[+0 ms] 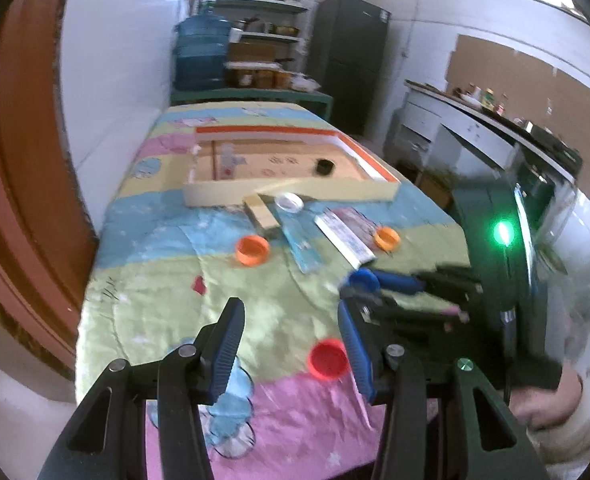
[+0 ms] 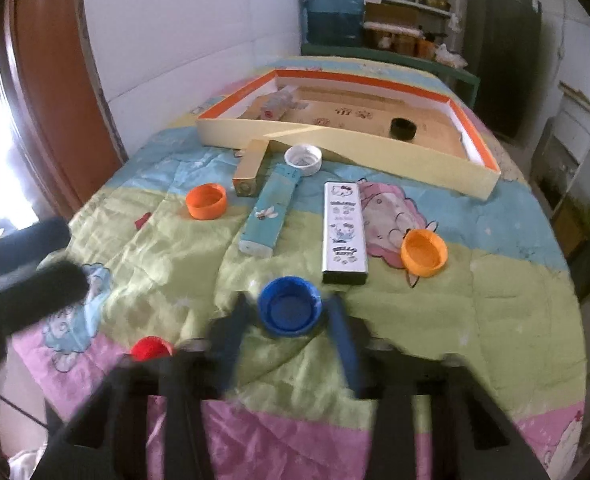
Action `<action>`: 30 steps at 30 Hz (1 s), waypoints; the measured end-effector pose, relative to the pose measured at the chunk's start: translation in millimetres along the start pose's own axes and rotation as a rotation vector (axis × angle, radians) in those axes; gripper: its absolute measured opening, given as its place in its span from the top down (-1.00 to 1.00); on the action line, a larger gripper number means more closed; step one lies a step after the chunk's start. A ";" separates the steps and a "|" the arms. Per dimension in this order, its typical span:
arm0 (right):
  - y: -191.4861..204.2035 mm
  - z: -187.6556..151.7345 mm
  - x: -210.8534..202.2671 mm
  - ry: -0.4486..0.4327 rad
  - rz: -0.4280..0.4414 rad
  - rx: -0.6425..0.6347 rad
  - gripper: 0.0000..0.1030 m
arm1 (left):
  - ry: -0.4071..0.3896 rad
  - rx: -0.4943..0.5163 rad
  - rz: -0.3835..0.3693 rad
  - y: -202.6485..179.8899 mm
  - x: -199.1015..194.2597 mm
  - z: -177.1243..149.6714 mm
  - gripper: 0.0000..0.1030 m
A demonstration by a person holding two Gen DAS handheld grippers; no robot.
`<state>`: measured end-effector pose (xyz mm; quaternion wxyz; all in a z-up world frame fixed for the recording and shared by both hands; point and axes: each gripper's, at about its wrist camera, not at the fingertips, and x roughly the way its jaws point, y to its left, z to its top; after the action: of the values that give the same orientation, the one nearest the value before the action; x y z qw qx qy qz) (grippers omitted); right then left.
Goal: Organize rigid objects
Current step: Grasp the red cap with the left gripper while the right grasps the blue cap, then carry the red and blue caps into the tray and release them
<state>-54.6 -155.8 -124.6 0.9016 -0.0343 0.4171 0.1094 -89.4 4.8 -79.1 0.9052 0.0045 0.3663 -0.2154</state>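
A shallow cardboard tray point(image 2: 447, 172) point(image 1: 295, 194) lies at the far end of the quilt-covered table, with a black cap point(image 2: 403, 128) and a small box point(image 2: 275, 106) inside. A blue cap point(image 2: 289, 310) lies between the open fingers of my right gripper point(image 2: 291, 312), also seen in the left wrist view point(image 1: 365, 280). My left gripper point(image 1: 291, 320) is open and empty above the quilt, with a red cap point(image 1: 329, 359) by its right finger. Two orange caps point(image 2: 206, 201) point(image 2: 423, 252), a white cap point(image 2: 303, 159) and three long boxes point(image 2: 269, 210) point(image 2: 343, 232) point(image 2: 251, 168) lie in front of the tray.
A brown door point(image 2: 55, 92) stands to the left of the table. Water jugs point(image 2: 335, 8), shelves and a dark fridge point(image 2: 499, 44) stand behind the table. A counter point(image 1: 495, 128) runs along the right wall.
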 end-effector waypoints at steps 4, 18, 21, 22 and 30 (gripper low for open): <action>-10.9 -1.5 -7.5 -0.012 0.010 0.024 0.41 | 0.026 0.047 -0.053 -11.6 5.0 -12.1 0.05; -38.5 -10.5 -36.8 -0.057 -0.024 0.089 0.41 | 0.093 0.045 -0.041 -16.6 44.1 -29.7 0.41; -37.9 -11.1 -36.5 -0.055 -0.019 0.095 0.41 | 0.086 0.034 -0.055 -13.3 42.0 -30.3 0.41; -37.3 -11.6 -36.3 -0.054 -0.018 0.095 0.41 | 0.084 0.036 -0.051 -13.3 41.1 -30.8 0.41; -33.3 -3.0 -38.8 -0.068 -0.005 0.086 0.41 | 0.042 0.036 -0.043 -13.0 24.7 -16.0 0.41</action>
<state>-73.7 -195.3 -98.0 0.9162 0.0072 0.3903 0.0903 -89.4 -13.9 -105.4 0.8924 0.0173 0.3811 -0.2410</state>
